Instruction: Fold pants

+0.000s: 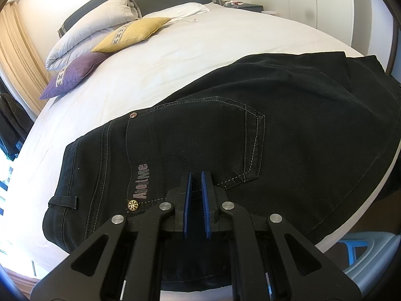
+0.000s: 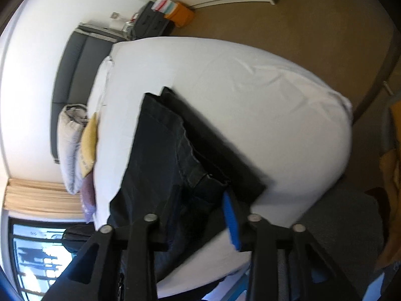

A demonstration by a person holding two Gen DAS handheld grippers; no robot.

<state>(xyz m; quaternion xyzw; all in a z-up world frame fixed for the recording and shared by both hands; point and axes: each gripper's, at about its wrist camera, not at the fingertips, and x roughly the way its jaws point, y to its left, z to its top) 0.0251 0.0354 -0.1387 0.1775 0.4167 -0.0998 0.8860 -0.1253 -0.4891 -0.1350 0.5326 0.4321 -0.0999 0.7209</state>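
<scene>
Black jeans (image 1: 250, 130) lie on the white bed (image 1: 175, 57), waistband at the near left, back pocket with a grey logo facing up. My left gripper (image 1: 196, 175) hovers just above the back pocket, blue pads nearly together with a narrow gap, holding nothing. In the right wrist view the jeans (image 2: 163, 155) stretch away, folded lengthwise. My right gripper (image 2: 200, 195) is closed around a bunch of the black fabric near the leg end; only its right blue pad (image 2: 231, 220) shows, the left one is hidden by cloth.
A yellow cushion (image 1: 132, 33), a purple cushion (image 1: 72, 75) and a rolled white duvet (image 1: 92, 25) lie at the head of the bed. A nightstand (image 2: 150, 20) stands beside the headboard. Brown floor (image 2: 300, 20) surrounds the bed. A blue stool (image 1: 356, 248) stands by the bed's near edge.
</scene>
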